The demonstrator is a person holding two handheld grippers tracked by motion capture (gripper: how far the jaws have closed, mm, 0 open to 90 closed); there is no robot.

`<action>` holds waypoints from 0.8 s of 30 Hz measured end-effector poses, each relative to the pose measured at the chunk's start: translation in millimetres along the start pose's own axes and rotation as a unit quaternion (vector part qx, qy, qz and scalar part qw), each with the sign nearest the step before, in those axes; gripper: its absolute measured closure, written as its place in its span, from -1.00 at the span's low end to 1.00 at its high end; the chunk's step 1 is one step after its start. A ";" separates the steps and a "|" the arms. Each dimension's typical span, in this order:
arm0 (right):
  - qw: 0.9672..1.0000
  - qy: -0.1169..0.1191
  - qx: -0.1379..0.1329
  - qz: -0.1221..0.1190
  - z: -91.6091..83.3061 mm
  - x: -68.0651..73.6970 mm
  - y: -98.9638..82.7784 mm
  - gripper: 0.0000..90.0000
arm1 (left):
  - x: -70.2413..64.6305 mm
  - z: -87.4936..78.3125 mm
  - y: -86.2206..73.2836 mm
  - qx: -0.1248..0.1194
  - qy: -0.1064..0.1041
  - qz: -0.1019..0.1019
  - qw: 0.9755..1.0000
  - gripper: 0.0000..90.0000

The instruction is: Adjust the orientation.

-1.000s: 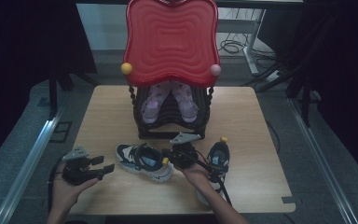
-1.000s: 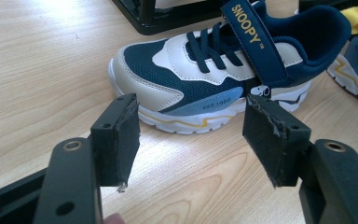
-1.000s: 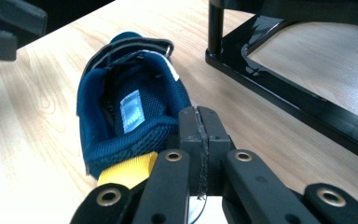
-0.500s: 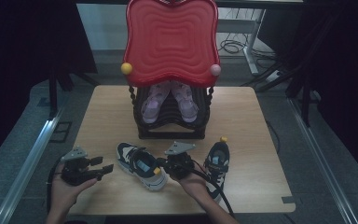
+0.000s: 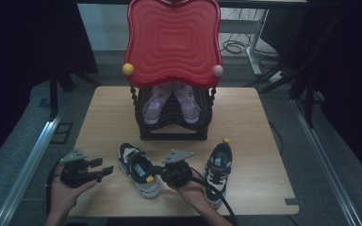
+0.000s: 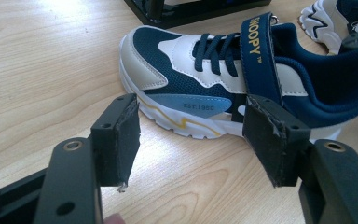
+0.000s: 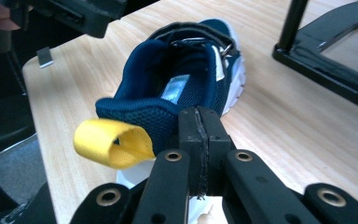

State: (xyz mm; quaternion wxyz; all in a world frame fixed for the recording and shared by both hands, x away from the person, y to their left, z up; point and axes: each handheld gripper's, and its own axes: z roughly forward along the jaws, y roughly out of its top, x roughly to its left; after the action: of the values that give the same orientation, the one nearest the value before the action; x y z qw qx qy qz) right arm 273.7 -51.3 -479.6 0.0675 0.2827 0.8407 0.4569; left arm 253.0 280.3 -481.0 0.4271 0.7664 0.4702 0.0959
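Just ahead of the right claw (image 7: 199, 154), the left-hand sneaker (image 5: 140, 169) lay on the counter (image 5: 245, 117) with its heel toward the person. The claw's jaws were pressed together on the padded heel collar, right beside the yellow pull loop (image 7: 112, 142). That grip looked chosen because the collar is the firmest thin edge a two-jaw claw can pinch, and holding at the heel leaves the toe free to be swung or dragged.

In front of the left claw (image 6: 191, 135) the same shoe showed side-on, its strap (image 6: 261, 51) reading "SNOOPY". This claw's jaws stood wide apart with nothing between them, short of the sole, likely waiting to steady or take the shoe.

To the far side of the right claw, the matching second sneaker (image 5: 218, 170) rested on the counter with its own yellow loop pointing away from the person.

Beyond both claws stood a black shoe rack (image 5: 174, 125) under a red wavy panel (image 5: 173, 40), with a pair of pink shoes (image 5: 172, 101) already on it. Judging by that, the sneakers were probably meant for the rack, and the heel-first hold would suit sliding one in toe first.
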 end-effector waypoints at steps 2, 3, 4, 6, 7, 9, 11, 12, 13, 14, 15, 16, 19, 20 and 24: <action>1.000 0.006 0.001 0.000 1.8 3.0 -1.7 0.98 | 0.6 -0.3 -0.5 0.000 0.000 -0.001 1.000 -0.19; 1.000 0.007 0.001 -0.001 2.2 4.1 -2.1 0.98 | 0.9 -0.1 -0.8 0.000 0.001 -0.001 1.000 -0.19; 1.000 0.011 0.002 -0.002 2.6 5.7 -2.6 0.98 | 1.1 0.0 -1.1 0.001 0.001 -0.001 1.000 -0.19; 1.000 0.015 0.001 -0.004 3.1 8.8 -3.2 0.98 | 1.2 0.5 -1.5 0.001 0.001 -0.002 1.000 -0.19; 1.000 0.015 0.002 -0.006 3.3 10.1 -3.5 0.98 | 1.4 0.6 -1.6 0.002 0.001 -0.002 1.000 -0.19; 1.000 0.018 0.001 -0.007 3.6 12.3 -4.1 0.98 | 1.5 0.9 -1.7 0.003 0.001 -0.002 1.000 -0.19; 1.000 0.022 0.001 -0.008 4.2 14.2 -4.7 0.98 | 1.4 1.2 -1.9 0.003 0.001 -0.002 1.000 -0.19; 1.000 0.024 0.001 -0.008 4.5 15.1 -4.9 0.98 | 1.3 1.3 -1.9 0.004 0.001 -0.002 1.000 -0.19; 1.000 0.025 0.000 -0.008 5.0 16.1 -5.1 0.98 | 1.2 1.3 -2.0 0.004 0.001 -0.002 1.000 -0.19; 1.000 0.027 -0.001 -0.008 5.5 17.0 -5.2 0.97 | 1.3 1.3 -2.1 0.004 0.001 -0.002 1.000 -0.19; 1.000 0.030 -0.001 -0.008 5.8 17.9 -5.3 0.97 | 1.3 1.1 -2.3 0.004 0.001 -0.002 1.000 -0.19; 0.999 0.031 -0.001 -0.009 6.4 19.0 -5.4 0.97 | 1.5 0.9 -2.3 0.004 0.001 -0.003 1.000 -0.19; 0.999 0.036 -0.003 -0.009 7.7 21.4 -5.7 0.97 | 2.2 0.4 -2.7 0.004 0.002 -0.004 1.000 -0.19; 0.999 0.037 -0.003 -0.010 8.4 22.3 -5.8 0.97 | 2.3 0.2 -2.8 0.004 0.002 -0.004 1.000 -0.19; 0.999 0.042 -0.003 -0.011 11.0 26.1 -6.3 0.97 | 2.9 -0.3 -3.1 0.003 0.002 -0.005 1.000 -0.19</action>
State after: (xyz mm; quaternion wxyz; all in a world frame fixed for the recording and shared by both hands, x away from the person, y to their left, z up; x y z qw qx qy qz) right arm 253.5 -31.9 -487.3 0.0378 0.2534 0.8445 0.4702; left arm 252.4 283.5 -483.8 0.4240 0.7653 0.4750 0.0943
